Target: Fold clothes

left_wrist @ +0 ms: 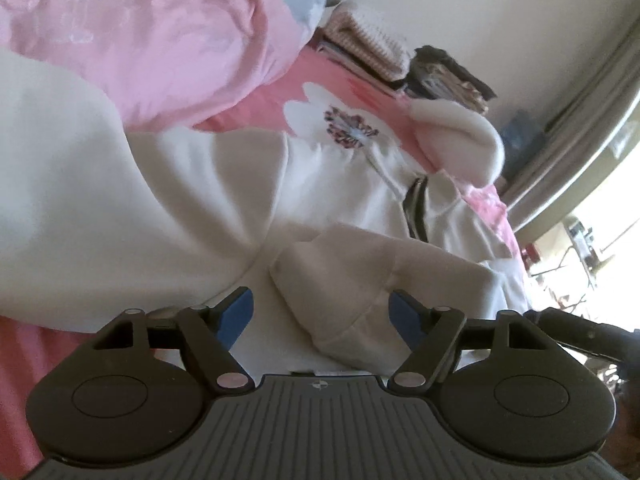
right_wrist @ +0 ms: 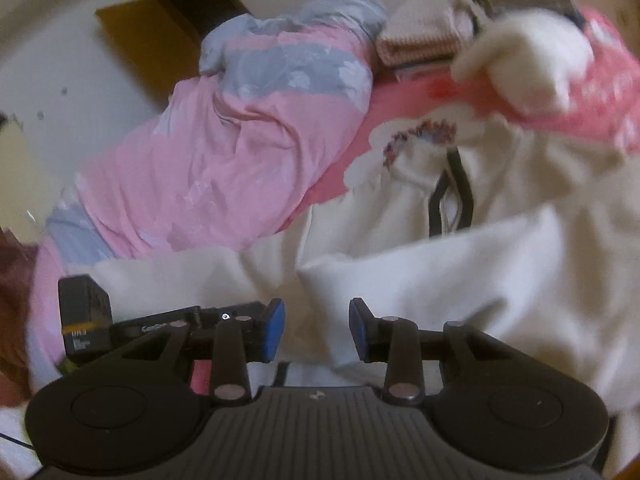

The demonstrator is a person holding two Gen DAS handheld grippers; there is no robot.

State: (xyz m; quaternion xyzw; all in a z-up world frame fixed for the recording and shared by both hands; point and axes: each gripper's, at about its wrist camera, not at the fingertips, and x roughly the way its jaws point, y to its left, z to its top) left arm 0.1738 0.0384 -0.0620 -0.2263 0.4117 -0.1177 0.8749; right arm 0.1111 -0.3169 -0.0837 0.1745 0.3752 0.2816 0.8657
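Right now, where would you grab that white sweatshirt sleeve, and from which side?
Probably by the cuff of the white sweatshirt. The sleeve end lies folded over the body, its ribbed edge raised as a thick lip between the open left gripper. Coming straight forward and low along the pink bed sheet should catch it.

soft matt white cloth garment [left_wrist: 180,200]

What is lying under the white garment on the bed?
The white garment lies on a pink sheet with a white flower print. The garment partly covers the flower; what else lies beneath it is hidden.
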